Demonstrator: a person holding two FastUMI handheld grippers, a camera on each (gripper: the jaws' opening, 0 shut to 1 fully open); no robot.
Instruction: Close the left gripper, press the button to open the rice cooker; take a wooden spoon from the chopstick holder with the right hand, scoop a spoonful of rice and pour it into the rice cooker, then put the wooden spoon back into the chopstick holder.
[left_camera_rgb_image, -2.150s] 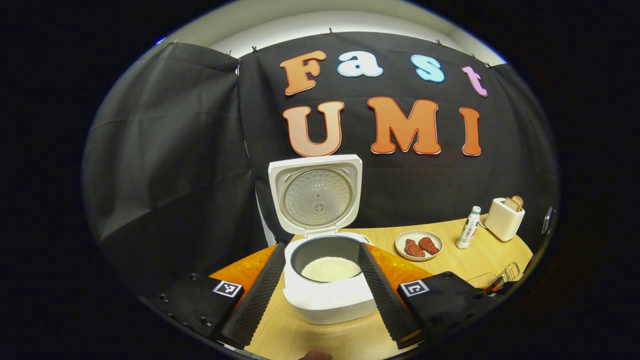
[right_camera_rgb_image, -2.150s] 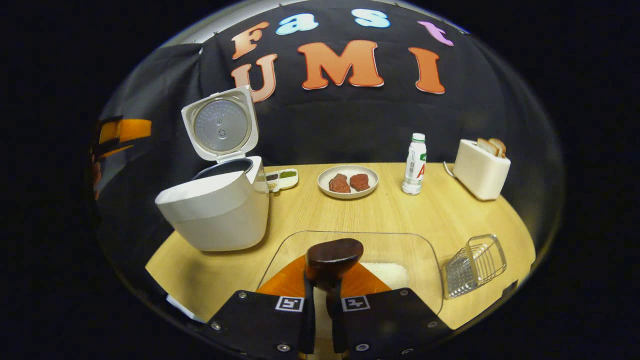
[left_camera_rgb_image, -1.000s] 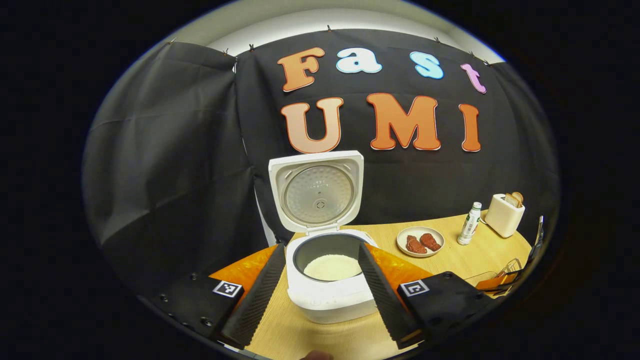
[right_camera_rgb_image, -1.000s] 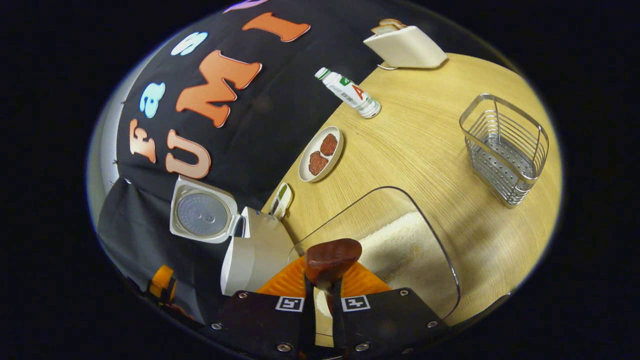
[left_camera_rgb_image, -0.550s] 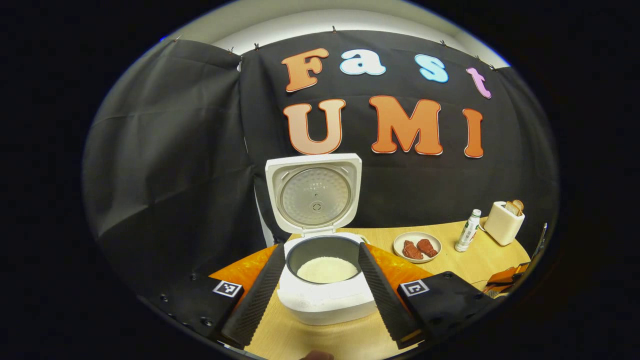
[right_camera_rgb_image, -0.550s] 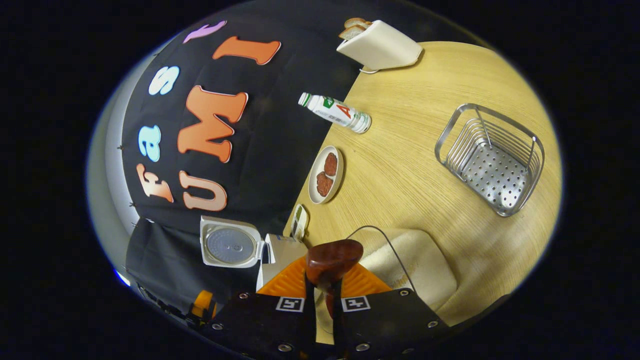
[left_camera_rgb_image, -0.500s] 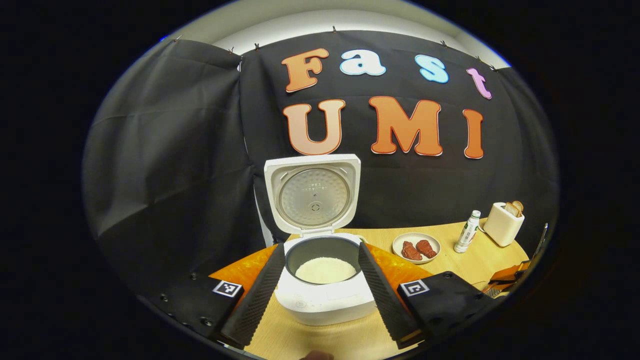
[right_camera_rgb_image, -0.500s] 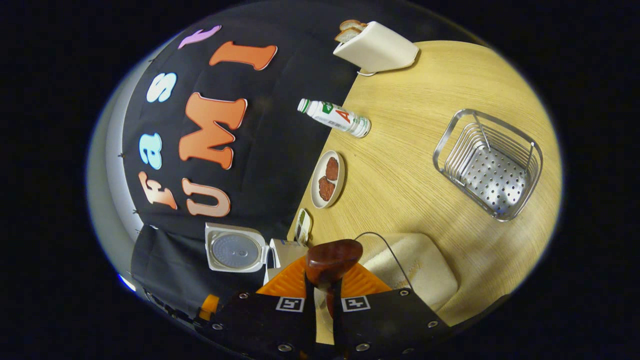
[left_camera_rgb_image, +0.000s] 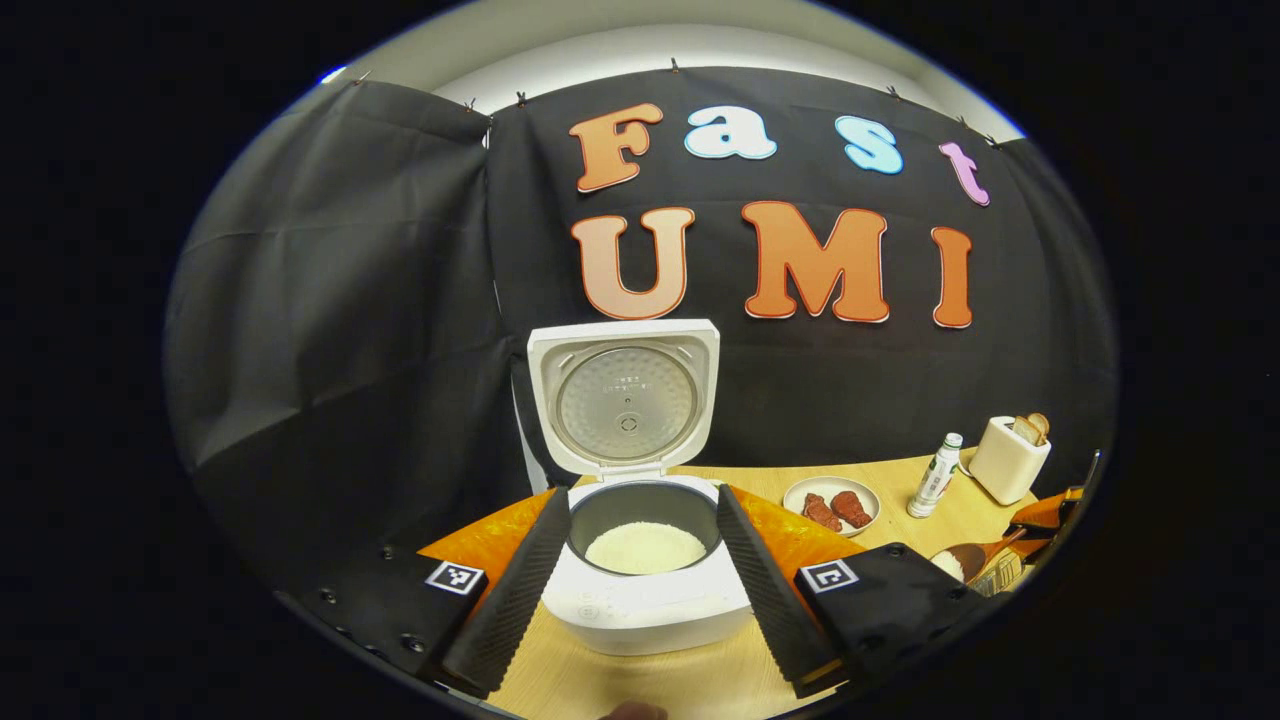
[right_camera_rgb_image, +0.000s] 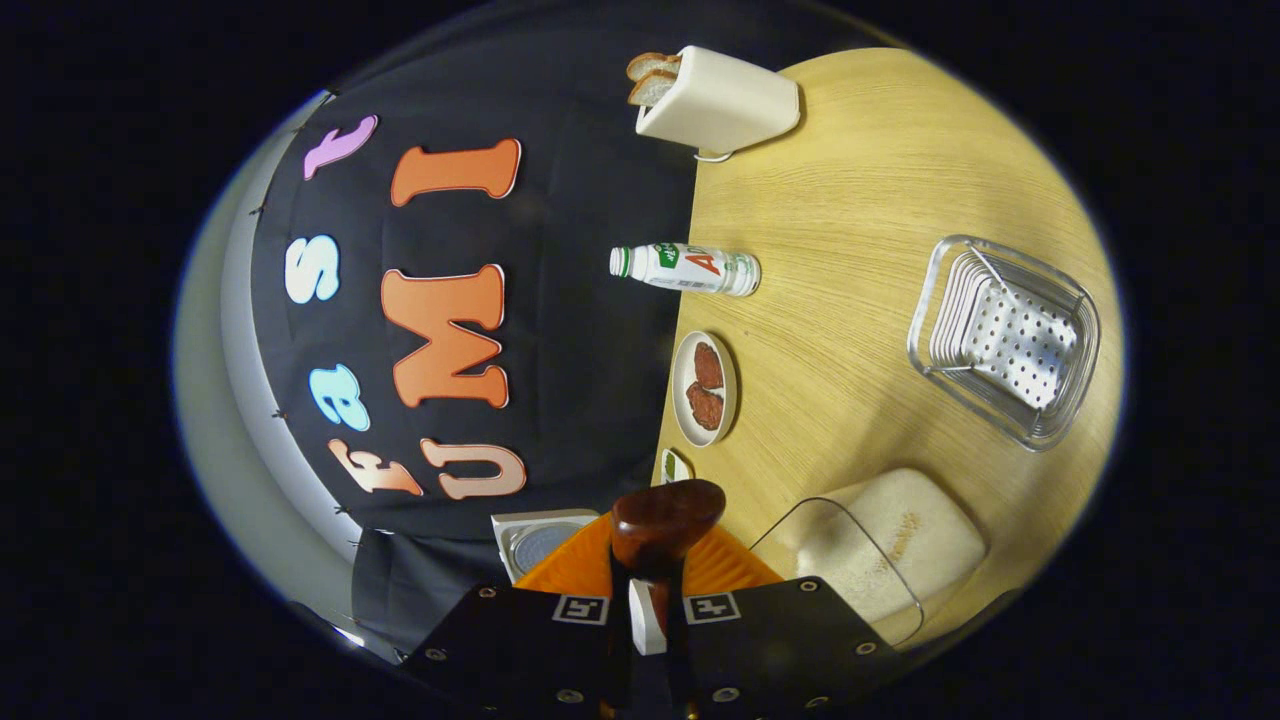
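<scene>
The white rice cooker (left_camera_rgb_image: 645, 610) stands open with its lid (left_camera_rgb_image: 625, 400) upright and white rice in its pot. My left gripper (left_camera_rgb_image: 641, 494) is open, its fingers framing the pot from the near side without touching it. My right gripper (right_camera_rgb_image: 648, 585) is shut on the dark wooden spoon (right_camera_rgb_image: 668, 518) and is rolled about a quarter turn. In the left gripper view the spoon (left_camera_rgb_image: 968, 558) shows at the far right with some white rice in its bowl. The glass rice container (right_camera_rgb_image: 880, 550) lies just right of the right gripper. The wire chopstick holder (right_camera_rgb_image: 1005, 340) stands further off.
On the wooden table (right_camera_rgb_image: 850, 200) are a plate of meat (right_camera_rgb_image: 705, 388), a bottle (right_camera_rgb_image: 685, 268), a toaster with bread (right_camera_rgb_image: 715, 100) and a small condiment dish (right_camera_rgb_image: 675, 467). The cooker's lid (right_camera_rgb_image: 535, 540) shows beside the right gripper.
The right gripper has rolled further and drawn back from the rice container with the spoon. The spoon with rice has come into the left gripper view. The left gripper has barely moved.
</scene>
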